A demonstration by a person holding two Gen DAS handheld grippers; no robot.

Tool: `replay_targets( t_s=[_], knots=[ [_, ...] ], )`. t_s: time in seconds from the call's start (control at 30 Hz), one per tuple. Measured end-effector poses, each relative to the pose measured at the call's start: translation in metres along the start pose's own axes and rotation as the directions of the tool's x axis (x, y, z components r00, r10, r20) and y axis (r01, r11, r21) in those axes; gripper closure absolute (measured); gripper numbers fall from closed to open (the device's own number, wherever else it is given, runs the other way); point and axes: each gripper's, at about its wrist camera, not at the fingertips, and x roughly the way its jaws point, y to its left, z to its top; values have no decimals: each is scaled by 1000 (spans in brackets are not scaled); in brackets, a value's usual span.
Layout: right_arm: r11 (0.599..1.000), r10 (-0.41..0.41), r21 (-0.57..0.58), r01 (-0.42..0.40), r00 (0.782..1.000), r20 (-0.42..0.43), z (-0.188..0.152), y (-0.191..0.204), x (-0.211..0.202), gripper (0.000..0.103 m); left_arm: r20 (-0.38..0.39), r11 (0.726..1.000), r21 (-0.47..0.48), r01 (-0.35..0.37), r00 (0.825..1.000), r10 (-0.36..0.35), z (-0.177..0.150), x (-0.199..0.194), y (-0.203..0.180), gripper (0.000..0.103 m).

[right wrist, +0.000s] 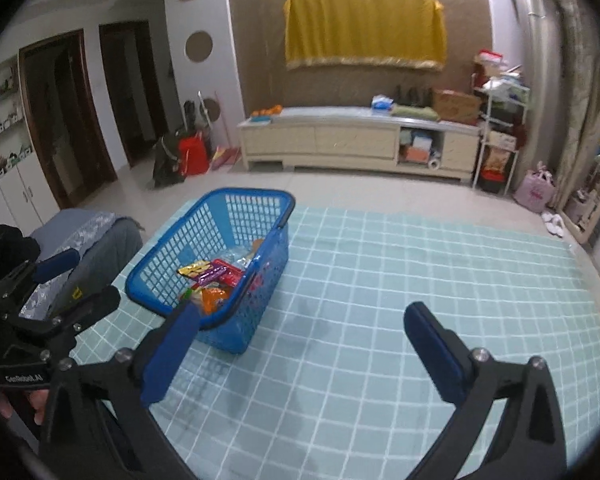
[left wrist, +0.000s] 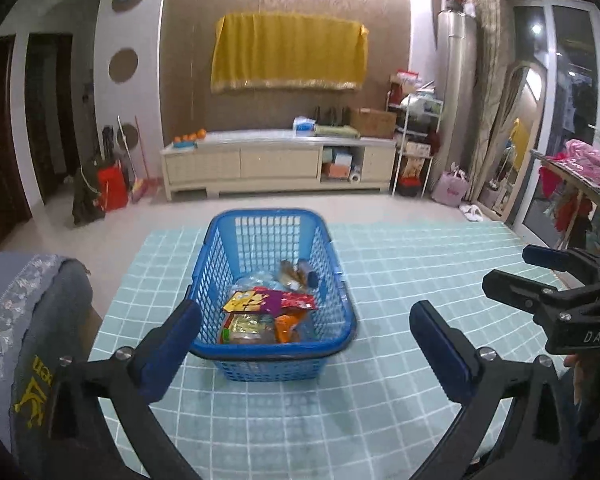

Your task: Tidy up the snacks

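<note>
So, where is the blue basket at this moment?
The blue basket stands on the green checked cloth, centre in the left wrist view and left of centre in the right wrist view, with snack packets inside it.

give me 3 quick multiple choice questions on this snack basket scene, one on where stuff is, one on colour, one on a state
1. Where are the snack packets?
A. spread over the tablecloth
B. inside the basket
C. on the TV cabinet

2. What colour is the basket?
A. blue
B. red
C. white

3. How do the left gripper's jaws stand?
A. shut on a packet
B. shut on the basket rim
C. wide open, holding nothing

Answers:
1 B, the packets lie piled within the mesh walls.
2 A, rim and mesh are blue.
3 C, the left wrist view shows the jaws far apart with only the basket and tablecloth beyond them.
</note>
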Motion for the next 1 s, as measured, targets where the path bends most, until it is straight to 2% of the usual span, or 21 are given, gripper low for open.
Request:
replay_targets(
  t_s=[0.27,0.4,0.63,1.0],
  knots=[
    [998,-48,-27,52,988,144,-6,14,-76,0,67,1000,29,11,998,-13,2,-52,-28,0],
    [998,-46,-44,54,983,180,-10,22,-100,0,98,999,44,10,995,-14,1,-73,-37,0],
    [998,-55,-25,62,975,213,-20,27,-121,0,116,998,60,11,993,-18,-5,-89,-41,0],
    [999,-33,-32,40,979,202,-35,37,-129,0,116,999,50,15,993,-20,-12,-102,-45,0]
  ],
)
